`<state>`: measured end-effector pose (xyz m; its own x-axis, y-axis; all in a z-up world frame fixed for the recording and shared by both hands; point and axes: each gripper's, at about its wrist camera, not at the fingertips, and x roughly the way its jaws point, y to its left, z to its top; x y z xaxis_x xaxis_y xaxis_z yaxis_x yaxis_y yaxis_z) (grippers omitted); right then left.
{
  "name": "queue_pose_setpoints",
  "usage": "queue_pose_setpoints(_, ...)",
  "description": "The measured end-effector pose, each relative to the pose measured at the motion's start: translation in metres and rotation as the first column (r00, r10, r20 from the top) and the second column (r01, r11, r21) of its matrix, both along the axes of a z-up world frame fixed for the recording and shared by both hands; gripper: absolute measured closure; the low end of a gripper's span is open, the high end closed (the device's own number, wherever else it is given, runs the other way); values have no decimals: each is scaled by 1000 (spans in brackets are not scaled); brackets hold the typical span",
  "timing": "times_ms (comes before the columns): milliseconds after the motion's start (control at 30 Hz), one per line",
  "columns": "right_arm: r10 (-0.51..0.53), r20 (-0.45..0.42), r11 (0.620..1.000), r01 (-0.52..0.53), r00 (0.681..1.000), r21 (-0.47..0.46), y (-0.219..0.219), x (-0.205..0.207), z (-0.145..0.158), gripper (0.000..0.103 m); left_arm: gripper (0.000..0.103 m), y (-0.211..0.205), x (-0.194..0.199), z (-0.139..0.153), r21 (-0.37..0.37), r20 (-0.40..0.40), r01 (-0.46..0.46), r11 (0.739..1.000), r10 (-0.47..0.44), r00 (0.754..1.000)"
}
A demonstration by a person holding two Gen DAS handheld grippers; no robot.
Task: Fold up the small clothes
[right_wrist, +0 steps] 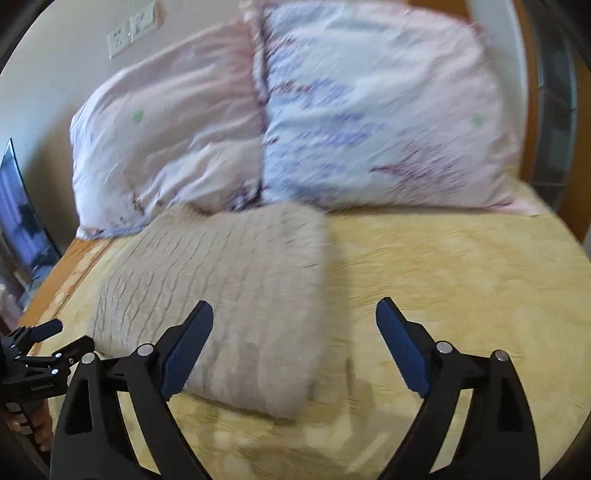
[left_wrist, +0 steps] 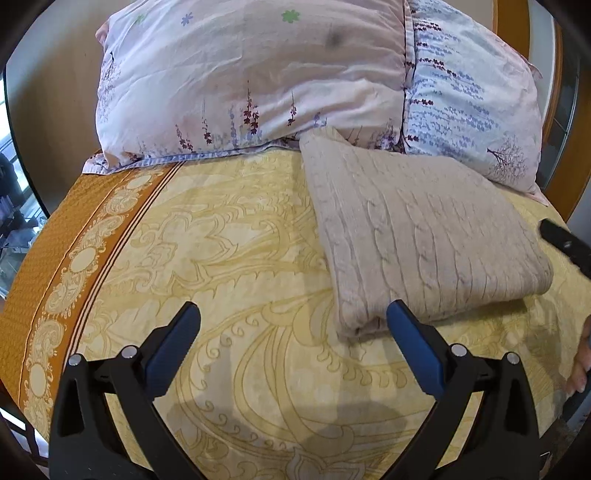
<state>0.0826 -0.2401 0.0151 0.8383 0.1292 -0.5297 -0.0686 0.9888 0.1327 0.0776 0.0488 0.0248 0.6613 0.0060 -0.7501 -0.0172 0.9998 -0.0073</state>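
A beige cable-knit sweater [left_wrist: 417, 236] lies folded into a thick rectangle on the yellow patterned bedspread [left_wrist: 236, 258], its far edge against the pillows. My left gripper [left_wrist: 293, 314] hovers open above the bedspread at the sweater's near left corner, with nothing between its blue pads. In the right wrist view the same sweater [right_wrist: 229, 295] lies left of centre. My right gripper [right_wrist: 295, 314] stands open over the sweater's near right edge, gripping nothing. The left gripper [right_wrist: 59, 336] shows at the lower left of that view. This view is blurred.
Two floral pillows [left_wrist: 251, 81] [left_wrist: 469, 103] lean at the head of the bed. An orange border [left_wrist: 92, 236] runs along the bedspread's left side, by the bed's edge. A hand [left_wrist: 581, 365] shows at the right edge. A wall with sockets [right_wrist: 129, 33] stands behind.
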Motion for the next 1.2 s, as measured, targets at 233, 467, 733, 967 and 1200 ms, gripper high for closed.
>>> queue_pose_setpoints(233, -105, -30, 992, 107, 994, 67, -17, -22, -5, 1, 2, -5, -5, -10, 12, -29, 12, 1000, -11, 1000)
queue_pose_setpoints(467, -10, -136, 997, 21, 991, 79, 14, -29, -26, 1, 2, -21, -11, -12, 40, -51, 59, 997, -57, 997)
queue_pose_setpoints(733, -39, -226, 998, 26, 973, -62, 45, -24, -46, 1, 2, -35, -10, -21, 65, -93, 81, 995, -74, 993)
queue_pose_setpoints(967, -20, -269, 994, -9, 963, -106, 53, -23, -54, 1, 2, -32, -7, -28, 30, -131, 70, 997, -65, 989)
queue_pose_setpoints(1200, -28, -287, 991, -10, 958, -133, 55, -22, -56, 1, 2, -32, -6, -28, 22, -141, 68, 997, -64, 988)
